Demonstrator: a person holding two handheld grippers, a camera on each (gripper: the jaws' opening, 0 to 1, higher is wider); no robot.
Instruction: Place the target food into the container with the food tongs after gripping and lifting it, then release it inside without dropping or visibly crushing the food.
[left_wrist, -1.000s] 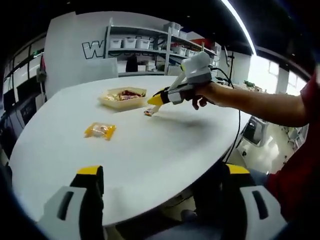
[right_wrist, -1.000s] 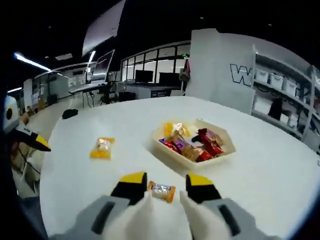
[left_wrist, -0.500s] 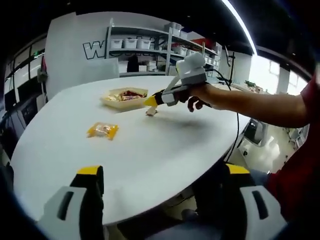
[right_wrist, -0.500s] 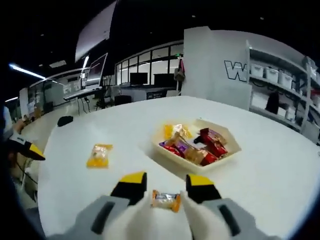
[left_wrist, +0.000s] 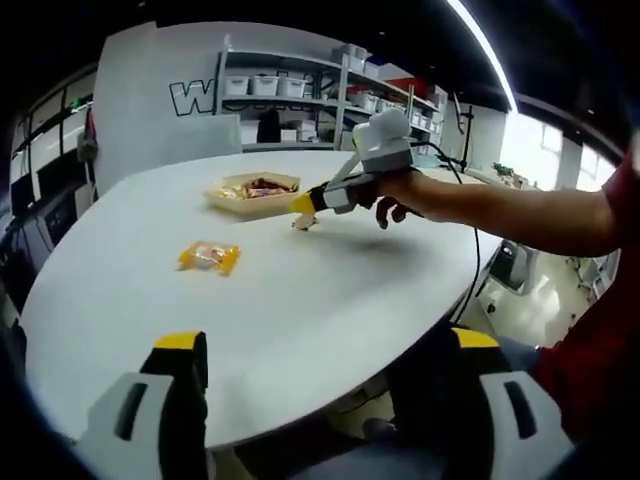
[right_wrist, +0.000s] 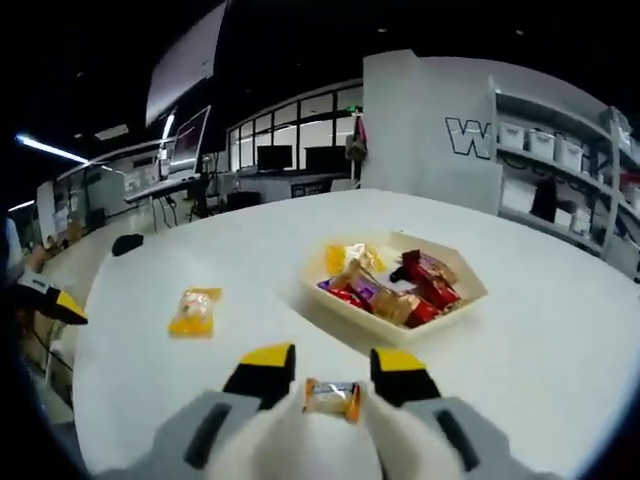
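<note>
The right tool held a small wrapped candy between its jaws, apparently lifted off the white surface, short of the tray of sweets. The left tool stood wide open at the surface's near edge, well apart from a yellow packet.

Orange-ended wrapped candy (tray beyond)
</note>
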